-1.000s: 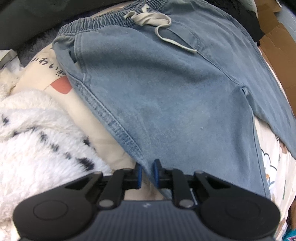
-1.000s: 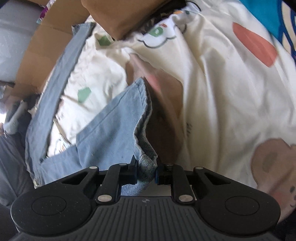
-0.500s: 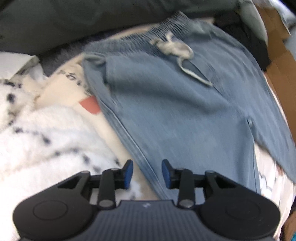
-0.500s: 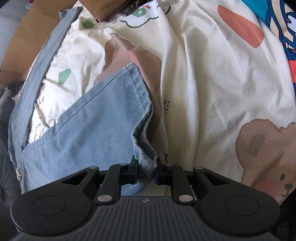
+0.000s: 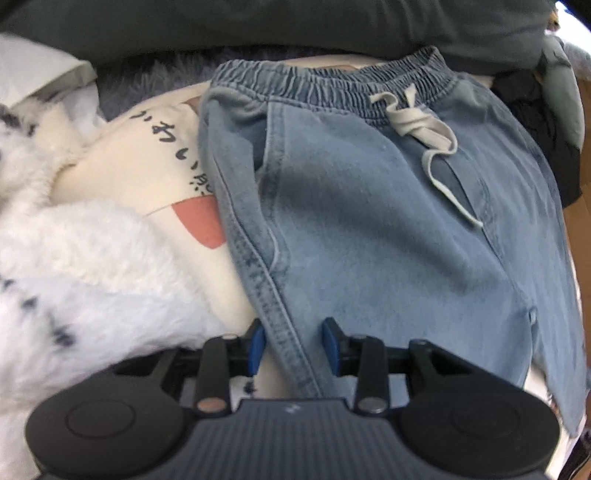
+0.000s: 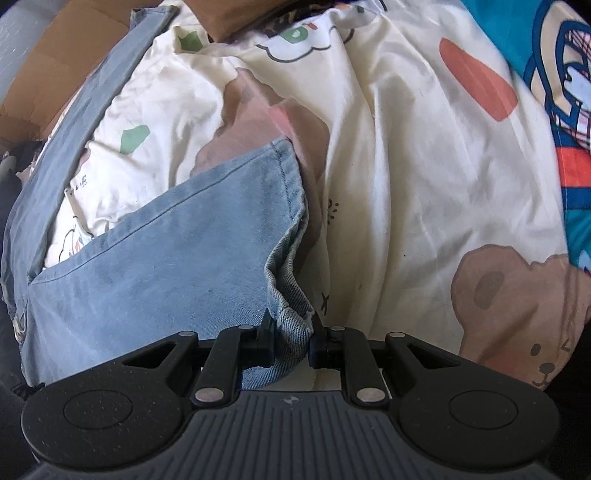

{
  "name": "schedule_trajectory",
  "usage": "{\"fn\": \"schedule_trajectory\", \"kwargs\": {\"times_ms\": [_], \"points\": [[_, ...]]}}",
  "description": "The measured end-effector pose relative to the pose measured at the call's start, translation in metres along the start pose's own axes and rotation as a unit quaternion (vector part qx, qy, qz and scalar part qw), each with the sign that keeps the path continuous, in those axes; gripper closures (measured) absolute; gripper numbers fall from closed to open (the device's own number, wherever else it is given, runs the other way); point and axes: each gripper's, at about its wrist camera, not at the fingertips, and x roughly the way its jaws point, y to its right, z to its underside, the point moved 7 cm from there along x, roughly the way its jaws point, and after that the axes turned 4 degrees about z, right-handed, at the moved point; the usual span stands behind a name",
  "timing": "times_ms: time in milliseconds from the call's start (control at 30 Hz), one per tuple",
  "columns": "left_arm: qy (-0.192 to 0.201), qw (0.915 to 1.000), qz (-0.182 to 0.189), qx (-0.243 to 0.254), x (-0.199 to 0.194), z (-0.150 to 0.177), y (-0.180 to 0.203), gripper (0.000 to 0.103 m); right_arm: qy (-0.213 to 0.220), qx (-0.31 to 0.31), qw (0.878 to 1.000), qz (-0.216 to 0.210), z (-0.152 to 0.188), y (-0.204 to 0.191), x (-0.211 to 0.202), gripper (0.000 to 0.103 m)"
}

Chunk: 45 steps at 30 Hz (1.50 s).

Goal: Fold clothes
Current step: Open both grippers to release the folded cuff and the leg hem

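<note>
Light blue denim trousers with an elastic waistband and a cream drawstring lie flat on a cream printed sheet. My left gripper is open, its blue pads straddling the trousers' left side seam without pinching it. In the right wrist view a trouser leg lies across the sheet, and my right gripper is shut on its frayed hem. The other leg runs along the far left.
A white fluffy garment with dark spots lies left of the trousers. Dark grey fabric fills the back. Brown cardboard sits beyond the sheet's edge, and a blue cartoon-print cloth lies at the right.
My left gripper let go of the side seam, opened wider and moved up toward the waistband. My right gripper stayed shut on the hem and pulled the leg along the sheet.
</note>
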Motion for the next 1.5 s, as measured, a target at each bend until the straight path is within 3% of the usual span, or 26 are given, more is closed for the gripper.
{"fn": "schedule_trajectory", "kwargs": {"times_ms": [33,67,200,400,633,833,1033,1300,1500], "points": [[0.001,1.0,0.002,-0.004,0.0,0.0,-0.001,0.081,0.001,-0.001,1.0,0.0,-0.001,-0.001,-0.002,0.088],[0.001,1.0,0.004,-0.007,-0.001,0.0,-0.003,0.084,0.002,-0.002,1.0,0.0,-0.002,-0.002,-0.004,0.088],[-0.002,0.9998,0.017,-0.006,-0.016,0.0,-0.003,0.086,0.011,-0.008,1.0,0.001,-0.006,-0.007,-0.015,0.088],[-0.027,0.9995,-0.001,0.014,-0.027,0.003,-0.002,0.086,0.025,-0.017,0.999,0.013,-0.013,-0.009,-0.022,0.088],[-0.044,0.9969,-0.042,0.05,-0.006,0.002,0.004,0.081,-0.001,-0.011,0.999,0.043,0.0,0.005,0.004,0.085],[-0.038,0.9951,-0.049,0.077,-0.021,-0.003,0.009,0.079,-0.006,-0.008,0.999,0.051,0.007,0.018,0.006,0.083],[-0.031,0.9944,-0.046,0.09,-0.037,-0.008,0.015,0.073,0.034,-0.016,0.999,0.032,-0.018,0.015,0.001,0.08],[-0.021,0.9929,-0.042,0.109,-0.058,-0.015,0.026,0.066,0.085,-0.085,0.993,0.007,-0.063,-0.031,0.026,0.078],[-0.022,0.9918,-0.04,0.12,-0.066,-0.015,0.031,0.064,0.109,-0.121,0.986,0.03,-0.084,-0.046,0.045,0.071]]}}
